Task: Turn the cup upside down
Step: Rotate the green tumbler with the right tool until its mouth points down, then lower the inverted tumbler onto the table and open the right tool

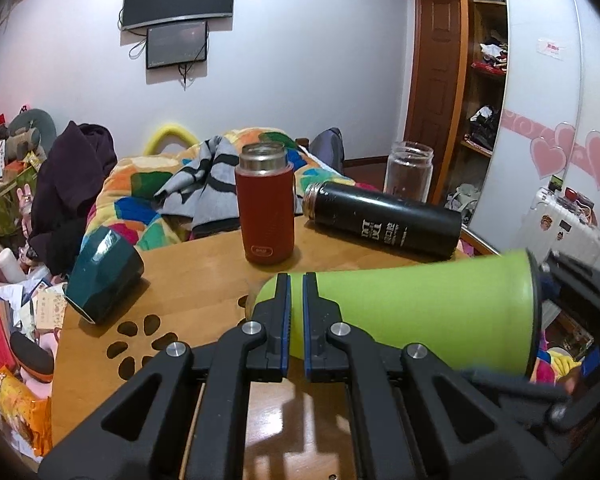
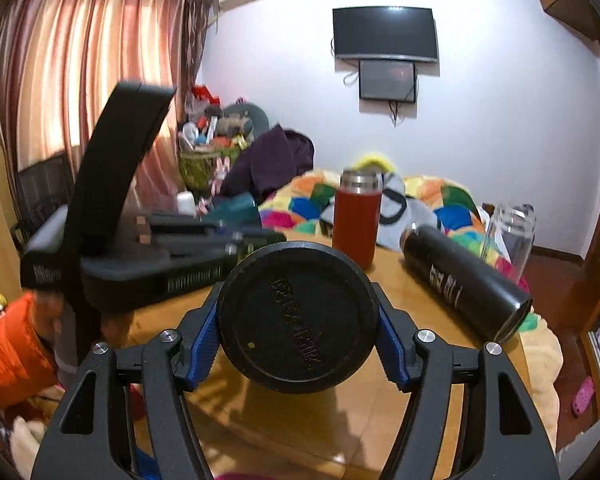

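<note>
Smooth green flared cup [image 1: 420, 312], black base, held sideways above wooden table [image 1: 204, 276]; base clamped by right gripper [image 2: 298, 322]. Left gripper [image 1: 296, 316] nearly closed, empty. Likely rigid, slippery; base grip suits.

The green cup [image 1: 420, 312] (black-bottomed) lies horizontal above the table.
</note>
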Tool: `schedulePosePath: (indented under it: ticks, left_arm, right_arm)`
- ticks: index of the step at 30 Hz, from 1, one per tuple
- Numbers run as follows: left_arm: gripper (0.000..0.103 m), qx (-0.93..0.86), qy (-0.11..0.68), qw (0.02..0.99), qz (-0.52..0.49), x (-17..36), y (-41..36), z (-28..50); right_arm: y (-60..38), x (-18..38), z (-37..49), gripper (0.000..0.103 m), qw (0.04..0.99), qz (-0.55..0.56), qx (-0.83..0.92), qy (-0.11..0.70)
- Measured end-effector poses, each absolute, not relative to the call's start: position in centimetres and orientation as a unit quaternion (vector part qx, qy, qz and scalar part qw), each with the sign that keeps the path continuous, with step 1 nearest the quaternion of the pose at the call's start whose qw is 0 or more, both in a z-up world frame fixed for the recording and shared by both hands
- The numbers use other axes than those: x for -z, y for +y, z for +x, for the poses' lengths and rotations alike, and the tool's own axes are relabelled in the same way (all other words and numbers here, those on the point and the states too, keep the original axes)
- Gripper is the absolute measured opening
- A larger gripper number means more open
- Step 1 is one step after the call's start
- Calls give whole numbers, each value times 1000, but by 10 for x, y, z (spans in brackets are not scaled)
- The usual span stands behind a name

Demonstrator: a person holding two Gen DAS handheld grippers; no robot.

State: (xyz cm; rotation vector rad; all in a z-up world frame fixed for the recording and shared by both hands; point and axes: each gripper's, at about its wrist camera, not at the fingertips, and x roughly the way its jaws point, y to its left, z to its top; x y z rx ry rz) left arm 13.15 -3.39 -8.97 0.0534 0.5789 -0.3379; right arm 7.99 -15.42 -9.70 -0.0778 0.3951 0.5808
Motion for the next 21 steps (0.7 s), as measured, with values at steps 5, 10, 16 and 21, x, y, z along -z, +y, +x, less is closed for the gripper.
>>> schedulePosePath:
  ticks: [5,10,16,21]
  left_arm:
    - [2,170,275,946,20,82,-32,127]
    - [6,170,272,947,11,77,-27,125]
    - [21,153,268,951,3,75,-16,124]
    - [46,136,267,954,-4,78,-4,121]
  right_arm:
    - [-148,83,87,64,940,-34,-287,183]
    - [-143,66,96,64,940,-33,-290,179]
    - [-137,50,113,64,937,-37,-293,187]
    - [-125,42,132,63,933,-43,-291,207]
